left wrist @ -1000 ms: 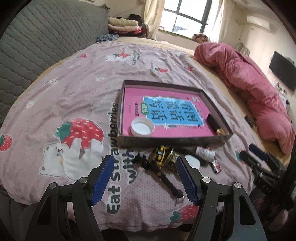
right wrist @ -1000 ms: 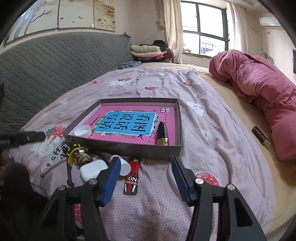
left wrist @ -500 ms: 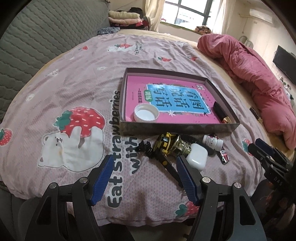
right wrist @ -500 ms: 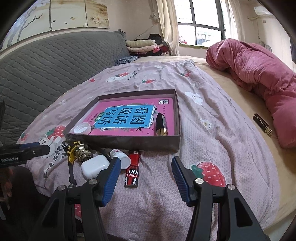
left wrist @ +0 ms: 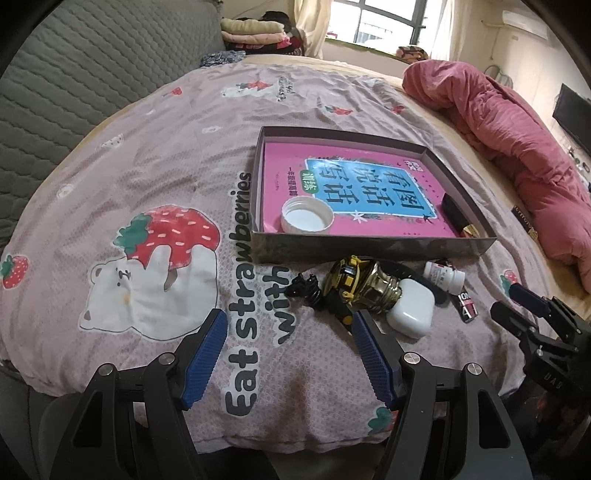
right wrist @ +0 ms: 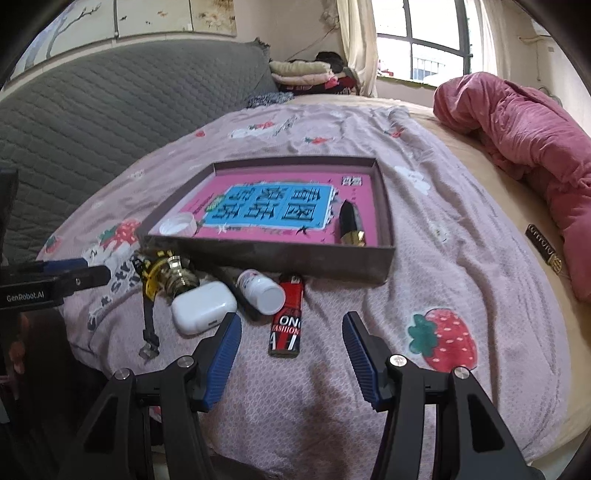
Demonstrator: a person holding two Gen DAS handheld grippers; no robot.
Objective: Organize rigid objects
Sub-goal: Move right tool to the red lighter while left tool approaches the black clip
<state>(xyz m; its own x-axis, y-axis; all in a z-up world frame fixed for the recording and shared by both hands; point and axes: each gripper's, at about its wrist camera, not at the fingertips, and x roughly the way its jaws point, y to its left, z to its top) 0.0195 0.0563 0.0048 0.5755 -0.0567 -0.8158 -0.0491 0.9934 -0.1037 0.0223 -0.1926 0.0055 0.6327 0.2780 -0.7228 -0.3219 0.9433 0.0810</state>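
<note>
A shallow brown box (left wrist: 369, 254) (right wrist: 280, 258) lies on the bed, holding a pink book, a white lid (left wrist: 306, 218) (right wrist: 179, 225) and a black-and-gold lipstick (right wrist: 351, 223) (left wrist: 460, 218). In front of it lie a gold watch with a black strap (left wrist: 354, 284) (right wrist: 166, 275), a white earbud case (left wrist: 410, 312) (right wrist: 203, 306), a small white bottle (right wrist: 260, 290) (left wrist: 443, 275) and a red lighter (right wrist: 288, 321) (left wrist: 467, 308). My left gripper (left wrist: 288, 325) hangs open just short of the watch. My right gripper (right wrist: 291, 328) stands open around the lighter's near end, touching nothing.
A strawberry-print pink sheet (left wrist: 147, 166) covers the bed. A bunched red quilt (right wrist: 524, 147) lies at the right, with a small dark bar (right wrist: 543, 251) beside it. A grey quilted headboard (right wrist: 92, 110) stands at the left; folded clothes (left wrist: 255, 31) sit at the far end.
Both views have tipped downward and drawn nearer to the loose items. The lighter now sits between the right gripper's fingertips. Nothing on the bed has moved.
</note>
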